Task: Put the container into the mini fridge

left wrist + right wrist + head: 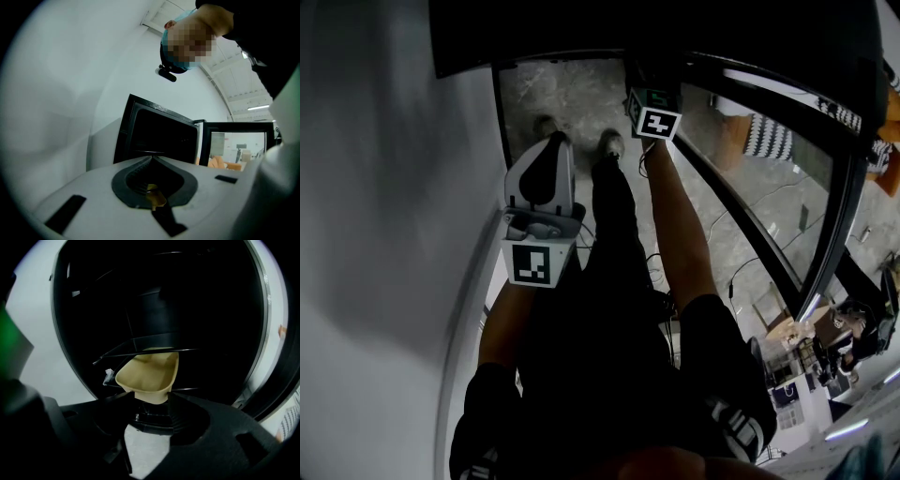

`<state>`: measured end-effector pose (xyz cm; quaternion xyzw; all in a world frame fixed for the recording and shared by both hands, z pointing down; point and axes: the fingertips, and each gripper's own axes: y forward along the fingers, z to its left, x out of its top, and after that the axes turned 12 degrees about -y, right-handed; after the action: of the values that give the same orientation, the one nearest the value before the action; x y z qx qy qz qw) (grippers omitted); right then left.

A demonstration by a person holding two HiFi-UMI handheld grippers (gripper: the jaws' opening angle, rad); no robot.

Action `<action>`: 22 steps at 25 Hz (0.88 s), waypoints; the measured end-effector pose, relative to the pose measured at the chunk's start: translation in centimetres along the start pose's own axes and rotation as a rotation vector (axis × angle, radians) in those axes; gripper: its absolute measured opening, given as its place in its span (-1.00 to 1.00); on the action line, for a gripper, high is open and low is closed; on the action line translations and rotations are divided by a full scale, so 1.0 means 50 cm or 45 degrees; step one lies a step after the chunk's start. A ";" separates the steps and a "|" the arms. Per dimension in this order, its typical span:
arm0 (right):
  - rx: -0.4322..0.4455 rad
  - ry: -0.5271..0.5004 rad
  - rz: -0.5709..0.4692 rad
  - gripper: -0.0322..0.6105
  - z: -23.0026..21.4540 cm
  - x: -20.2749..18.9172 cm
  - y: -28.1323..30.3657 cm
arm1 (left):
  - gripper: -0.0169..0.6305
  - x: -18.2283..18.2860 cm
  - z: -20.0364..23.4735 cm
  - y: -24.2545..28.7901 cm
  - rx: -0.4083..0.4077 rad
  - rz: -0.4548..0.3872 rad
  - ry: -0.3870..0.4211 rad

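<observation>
Your right hand-held gripper (151, 400) had the cream plastic container (149, 373) clamped, with the black mini fridge's (187, 296) wire shelf (117, 355) straight ahead. The left hand-held gripper (151, 159), pinched together, sat farther off.

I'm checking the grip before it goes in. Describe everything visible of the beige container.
The container is pale beige and looks like thin plastic, with walls flaring from a narrow base to a wide open rim. It appears empty. It is tilted, its base pinched between the right gripper's jaws, before the dark mini fridge's wire shelf.
</observation>
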<state>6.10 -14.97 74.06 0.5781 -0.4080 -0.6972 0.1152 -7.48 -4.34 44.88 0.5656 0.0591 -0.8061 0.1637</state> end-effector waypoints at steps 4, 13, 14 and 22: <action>-0.016 -0.005 0.000 -0.25 -0.008 0.001 0.009 | -0.93 -0.001 0.006 0.003 0.005 -0.001 0.000; -0.016 -0.013 -0.051 -0.27 -0.018 0.031 0.033 | -0.93 -0.006 0.017 0.012 0.015 0.006 -0.001; -0.018 -0.012 -0.052 -0.27 -0.019 0.034 0.036 | -0.93 -0.006 0.018 0.014 0.016 0.005 -0.002; -0.025 -0.001 -0.035 -0.29 -0.029 0.039 0.049 | -0.93 -0.001 0.021 0.023 0.017 0.003 -0.002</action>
<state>6.02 -18.41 74.38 0.5821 -0.3933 -0.7029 0.1112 -8.02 -5.71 45.39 0.5662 0.0528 -0.8067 0.1609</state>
